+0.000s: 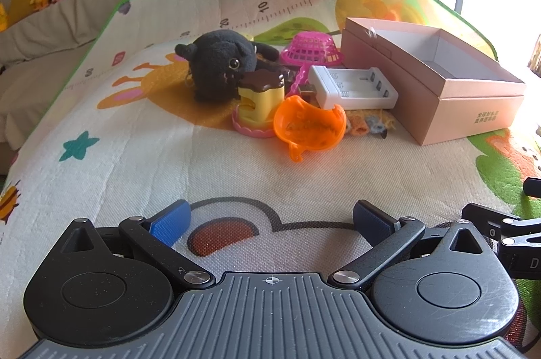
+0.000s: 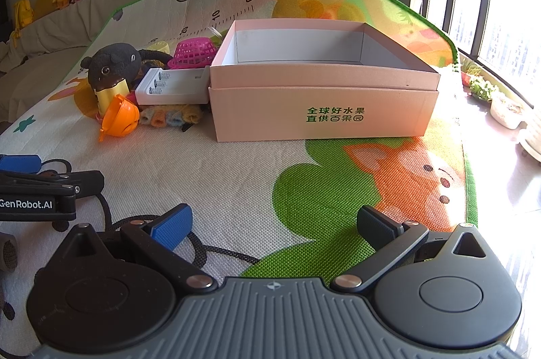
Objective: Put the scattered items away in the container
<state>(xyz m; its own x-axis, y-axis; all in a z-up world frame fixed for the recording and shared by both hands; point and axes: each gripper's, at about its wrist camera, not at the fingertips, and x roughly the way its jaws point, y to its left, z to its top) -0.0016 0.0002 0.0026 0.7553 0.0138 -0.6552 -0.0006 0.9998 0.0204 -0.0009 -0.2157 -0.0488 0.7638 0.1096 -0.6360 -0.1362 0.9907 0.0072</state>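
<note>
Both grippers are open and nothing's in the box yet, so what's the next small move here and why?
Probably ease the left hand-held gripper forward toward the orange plastic bowl. It is the nearest piece of the pile, lying tilted at the front with bare mat before it, so it looks easiest to grasp first. The pink cardboard box stands open and empty just beside it, and the right hand-held gripper faces the box instead.

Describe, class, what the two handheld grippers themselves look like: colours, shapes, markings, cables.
Each gripper, left and right, has a grey ribbed body with a small crosshair mark, two round black discs, black linkage arms with silver rivets, and fingers with textured blue pads. The right wrist view shows "GenRobot.AI" in white on the left gripper's side and a black braided cable.
</note>
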